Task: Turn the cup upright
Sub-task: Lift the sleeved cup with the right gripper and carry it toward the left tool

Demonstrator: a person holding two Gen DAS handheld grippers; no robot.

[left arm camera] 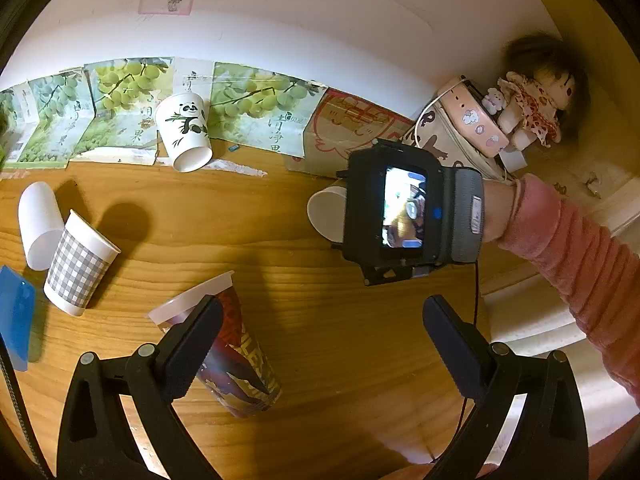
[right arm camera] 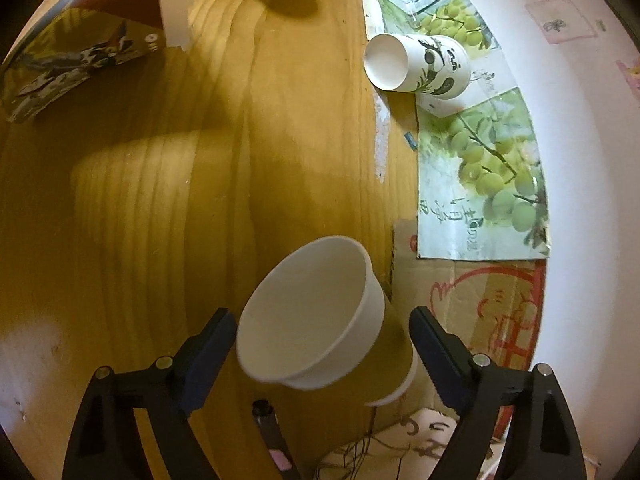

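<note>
A yellow-brown paper cup [right arm camera: 320, 320] with a white inside lies on its side on the wooden table [right arm camera: 200, 200], mouth toward the camera. My right gripper [right arm camera: 322, 340] is open, one finger on each side of the cup, not clamping it. In the left wrist view this cup [left arm camera: 326, 212] shows partly behind the right gripper's body [left arm camera: 400, 212]. My left gripper [left arm camera: 322, 320] is open and empty above the table; its left finger [left arm camera: 196, 336] overlaps a red printed cup [left arm camera: 236, 360] lying on its side.
A panda cup [left arm camera: 186, 132] lies on its side near the wall. A grey checked cup [left arm camera: 80, 264] and a plain white cup [left arm camera: 38, 220] lie at the left. Grape-print cartons [left arm camera: 248, 108] line the wall. A doll [left arm camera: 536, 100] and pouch [left arm camera: 452, 140] sit at the right.
</note>
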